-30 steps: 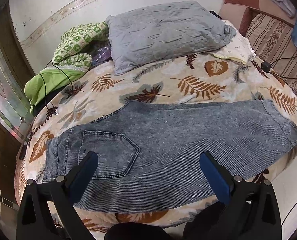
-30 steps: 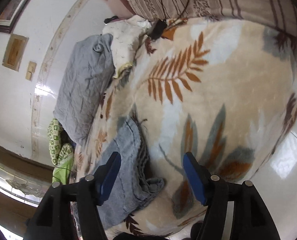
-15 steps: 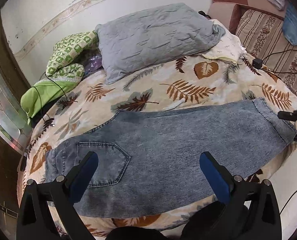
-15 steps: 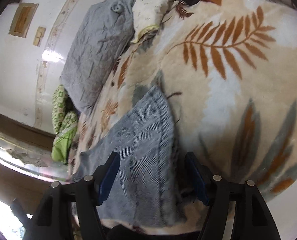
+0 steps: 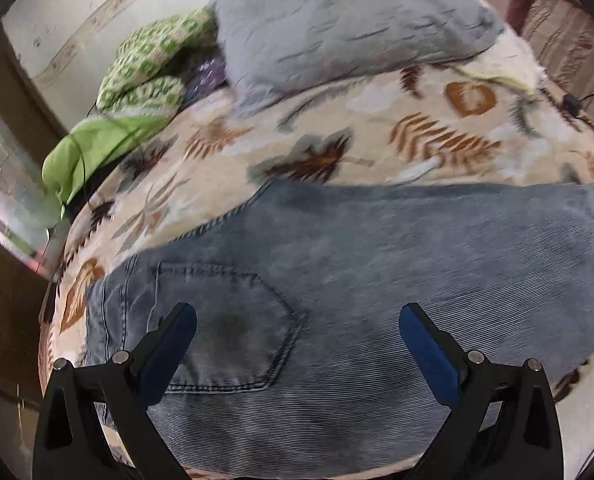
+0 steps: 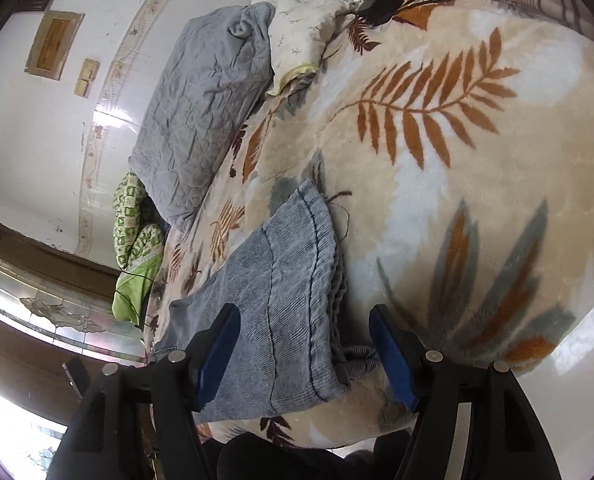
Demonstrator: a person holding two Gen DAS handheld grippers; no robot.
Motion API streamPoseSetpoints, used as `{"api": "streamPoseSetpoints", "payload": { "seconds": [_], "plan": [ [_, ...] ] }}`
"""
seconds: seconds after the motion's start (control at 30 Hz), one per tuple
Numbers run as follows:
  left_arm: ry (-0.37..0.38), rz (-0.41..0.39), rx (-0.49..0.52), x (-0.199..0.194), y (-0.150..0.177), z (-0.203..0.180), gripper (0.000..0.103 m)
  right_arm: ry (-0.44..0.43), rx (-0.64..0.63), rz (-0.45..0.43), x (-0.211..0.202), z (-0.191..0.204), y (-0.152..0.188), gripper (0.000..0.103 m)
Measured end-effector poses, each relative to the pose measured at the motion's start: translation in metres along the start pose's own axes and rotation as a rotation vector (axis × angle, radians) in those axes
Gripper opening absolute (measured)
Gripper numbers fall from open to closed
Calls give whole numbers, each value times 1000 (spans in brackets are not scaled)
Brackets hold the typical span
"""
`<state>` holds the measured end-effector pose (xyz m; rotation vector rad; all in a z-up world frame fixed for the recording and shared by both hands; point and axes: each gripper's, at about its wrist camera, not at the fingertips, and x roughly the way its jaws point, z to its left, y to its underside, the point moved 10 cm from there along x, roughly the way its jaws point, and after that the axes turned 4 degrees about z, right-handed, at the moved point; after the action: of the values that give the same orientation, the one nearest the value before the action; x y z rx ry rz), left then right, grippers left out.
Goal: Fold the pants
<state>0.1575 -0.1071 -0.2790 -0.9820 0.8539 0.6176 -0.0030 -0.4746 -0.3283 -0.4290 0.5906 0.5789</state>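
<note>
Jeans (image 5: 377, 272) lay lengthwise along bed's (image 5: 377, 140) near edge; left gripper (image 5: 297, 336) wide above pocket end, right gripper (image 6: 303, 340) wide, empty, straddling hem.

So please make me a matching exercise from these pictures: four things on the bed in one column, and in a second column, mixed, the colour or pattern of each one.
Things:
1. pants
2. pillow
3. blanket
4. cloth at the bed's far left edge

Colours:
A. cream with brown and grey leaves
B. bright green
C. faded blue denim
D. plain grey

Pairs: 1-C, 2-D, 3-A, 4-B
</note>
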Motion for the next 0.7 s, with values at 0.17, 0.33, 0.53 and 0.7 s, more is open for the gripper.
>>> {"api": "streamPoseSetpoints", "payload": {
  "seconds": [0.17, 0.33, 0.53, 0.7],
  "plan": [
    [-36, 132, 28, 40, 24, 2, 101, 32, -8, 35, 16, 3, 4, 71],
    [-27, 125, 48, 39, 22, -2, 101, 39, -19, 34, 16, 7, 8, 71],
    [51, 24, 39, -9, 2, -13, 101, 43, -34, -6, -5, 18, 5, 70],
    [113, -96, 60, -63, -11, -25, 101, 65, -44, -22, -19, 22, 7, 71]
  ]
}}
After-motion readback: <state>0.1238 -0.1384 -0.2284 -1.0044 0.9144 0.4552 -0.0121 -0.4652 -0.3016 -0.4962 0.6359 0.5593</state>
